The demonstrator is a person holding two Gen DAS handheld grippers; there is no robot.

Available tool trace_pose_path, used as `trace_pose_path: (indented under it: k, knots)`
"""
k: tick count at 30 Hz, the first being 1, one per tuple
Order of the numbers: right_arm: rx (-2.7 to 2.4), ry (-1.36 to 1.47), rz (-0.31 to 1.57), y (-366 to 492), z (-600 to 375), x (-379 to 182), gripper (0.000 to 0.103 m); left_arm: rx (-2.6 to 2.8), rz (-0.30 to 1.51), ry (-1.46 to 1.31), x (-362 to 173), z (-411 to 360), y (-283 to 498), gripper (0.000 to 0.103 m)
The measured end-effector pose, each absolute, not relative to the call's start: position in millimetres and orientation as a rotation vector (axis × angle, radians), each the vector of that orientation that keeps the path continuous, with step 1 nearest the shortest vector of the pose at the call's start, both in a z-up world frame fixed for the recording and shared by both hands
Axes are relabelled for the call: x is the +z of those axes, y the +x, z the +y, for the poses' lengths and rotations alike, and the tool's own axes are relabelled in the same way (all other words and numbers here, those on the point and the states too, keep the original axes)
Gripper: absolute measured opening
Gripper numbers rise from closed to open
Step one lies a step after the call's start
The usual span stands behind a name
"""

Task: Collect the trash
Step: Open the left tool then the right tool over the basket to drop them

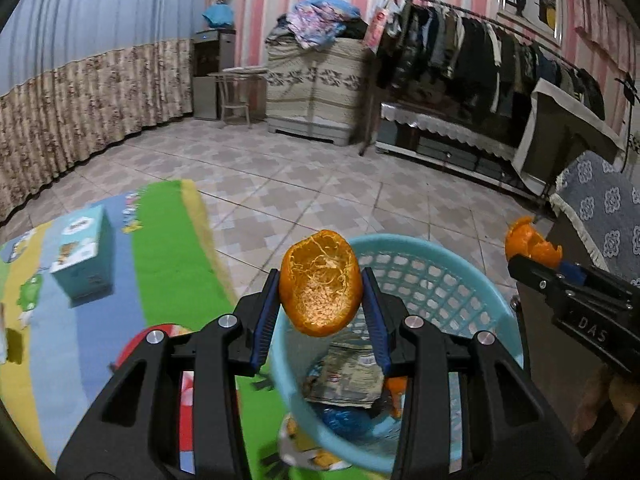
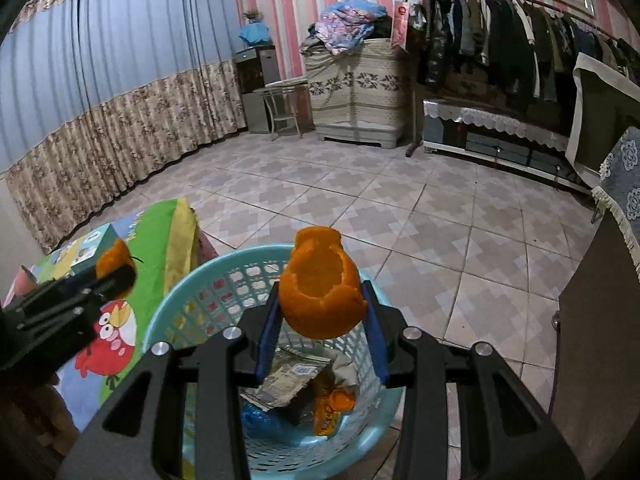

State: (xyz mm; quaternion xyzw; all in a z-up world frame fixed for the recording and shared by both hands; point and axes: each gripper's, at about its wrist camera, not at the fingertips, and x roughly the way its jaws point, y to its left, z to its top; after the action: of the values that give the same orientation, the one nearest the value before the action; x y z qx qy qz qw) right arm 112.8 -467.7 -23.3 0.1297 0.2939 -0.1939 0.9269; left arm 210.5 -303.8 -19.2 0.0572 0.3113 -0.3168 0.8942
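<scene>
Orange peel fills both tools, and the light-blue basket (image 1: 476, 276) serves as the landmark for everything. Above the basket's near rim, the left gripper (image 1: 322, 300) has its jaws closed partway on a hollow peel half (image 1: 320, 282), the blue pads pressing its two sides while its pithy inside faces the camera. To the right of the basket in that view, the right gripper (image 1: 538, 264) shows with its own peel. From the right wrist view, the right gripper (image 2: 322, 306) hangs over the basket's opening, jaws likewise pinched partway on a cup-shaped peel (image 2: 320, 292), pads against both flanks. Inside the basket lie a crumpled wrapper (image 2: 292, 380), a blue bag (image 2: 260, 420) and another orange scrap (image 2: 342, 400). Left of the basket lies a cartoon mat (image 1: 168, 248) carrying a teal box (image 1: 82, 248).
</scene>
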Motion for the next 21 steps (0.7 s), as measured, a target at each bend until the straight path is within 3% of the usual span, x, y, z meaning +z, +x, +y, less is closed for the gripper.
trace_pose_path:
  k: [7,11,14,21]
  knots:
    - [-0.405,0.310,0.606,113,-480,-28,0.038,-0.686,0.662,0.129,-31,-331,222,0.043]
    - [-0.403,0.308,0.618,117,-481,-31,0.038,-0.659,0.624,0.131,-27,-333,220,0.067]
    - [-0.398,0.304,0.625,119,-480,-33,0.038,-0.630,0.607,0.121,-23,-327,222,0.079]
    - [-0.368,0.280,0.654,131,-465,-37,0.038,-0.543,0.566,0.133,-16,-299,224,0.091]
